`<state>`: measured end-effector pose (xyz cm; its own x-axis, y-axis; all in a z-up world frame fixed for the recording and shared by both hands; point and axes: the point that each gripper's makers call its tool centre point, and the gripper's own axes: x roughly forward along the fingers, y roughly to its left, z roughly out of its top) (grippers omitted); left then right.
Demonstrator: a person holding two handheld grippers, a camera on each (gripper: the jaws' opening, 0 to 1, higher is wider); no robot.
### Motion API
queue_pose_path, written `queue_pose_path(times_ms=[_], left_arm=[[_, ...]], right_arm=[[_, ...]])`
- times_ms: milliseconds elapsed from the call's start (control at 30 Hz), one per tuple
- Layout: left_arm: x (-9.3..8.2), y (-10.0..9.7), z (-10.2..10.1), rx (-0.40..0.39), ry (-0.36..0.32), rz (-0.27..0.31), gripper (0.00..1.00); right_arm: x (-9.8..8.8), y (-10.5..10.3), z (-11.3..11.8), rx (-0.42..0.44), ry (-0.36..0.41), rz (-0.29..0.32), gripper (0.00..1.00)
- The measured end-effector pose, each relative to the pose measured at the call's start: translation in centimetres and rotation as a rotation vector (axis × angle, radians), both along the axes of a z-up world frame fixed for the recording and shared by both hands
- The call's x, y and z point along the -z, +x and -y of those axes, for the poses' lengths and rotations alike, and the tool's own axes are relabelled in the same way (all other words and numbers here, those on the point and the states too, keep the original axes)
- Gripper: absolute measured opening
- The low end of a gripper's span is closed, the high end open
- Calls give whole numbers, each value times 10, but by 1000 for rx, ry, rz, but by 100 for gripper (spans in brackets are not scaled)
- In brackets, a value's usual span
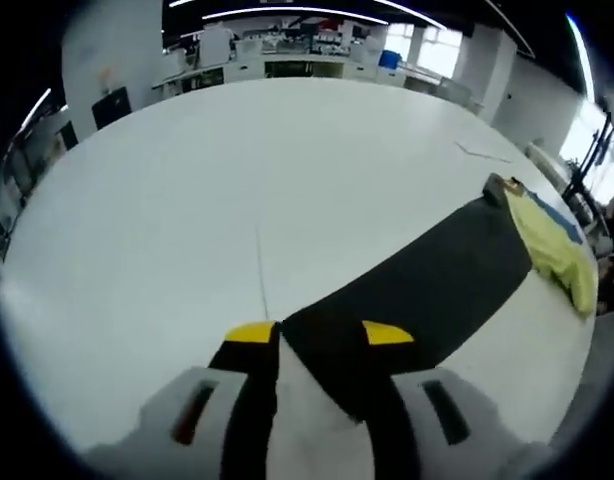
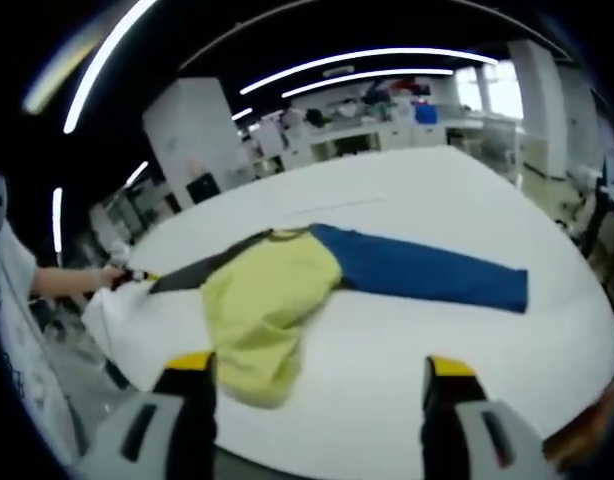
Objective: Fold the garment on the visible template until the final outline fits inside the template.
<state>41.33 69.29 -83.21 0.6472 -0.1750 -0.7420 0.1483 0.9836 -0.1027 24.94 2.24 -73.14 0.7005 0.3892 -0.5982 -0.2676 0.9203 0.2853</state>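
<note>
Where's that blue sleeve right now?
In the right gripper view, the blue sleeve lies flat on the white table, stretching from the shirt's yellow body towards the picture's right.

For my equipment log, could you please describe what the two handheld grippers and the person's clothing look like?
Both grippers have pale grey bodies with dark slots, and black fingers capped with yellow tips. The left gripper and right gripper look alike in build. In the right gripper view, a person's white sleeve shows at the left edge.
</note>
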Motion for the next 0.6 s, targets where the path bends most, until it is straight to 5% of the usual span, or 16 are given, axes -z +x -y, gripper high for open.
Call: queue_pose_path(times_ms=[167,367,467,600], left_arm=[[-14,4,18,136,-49,102,55],[-44,-8,62,285,-168,194,68],[-55,-19,88,360,-247,200,70],[-63,-30,112,431,-257,203,74]], right_arm=[[-1,0,-2,-10,5,6,84],[-2,0,-1,-11,17,16,84],[-3,-1,-2,-15,18,21,84],[-6,-3,-3,-20,27,28,84]])
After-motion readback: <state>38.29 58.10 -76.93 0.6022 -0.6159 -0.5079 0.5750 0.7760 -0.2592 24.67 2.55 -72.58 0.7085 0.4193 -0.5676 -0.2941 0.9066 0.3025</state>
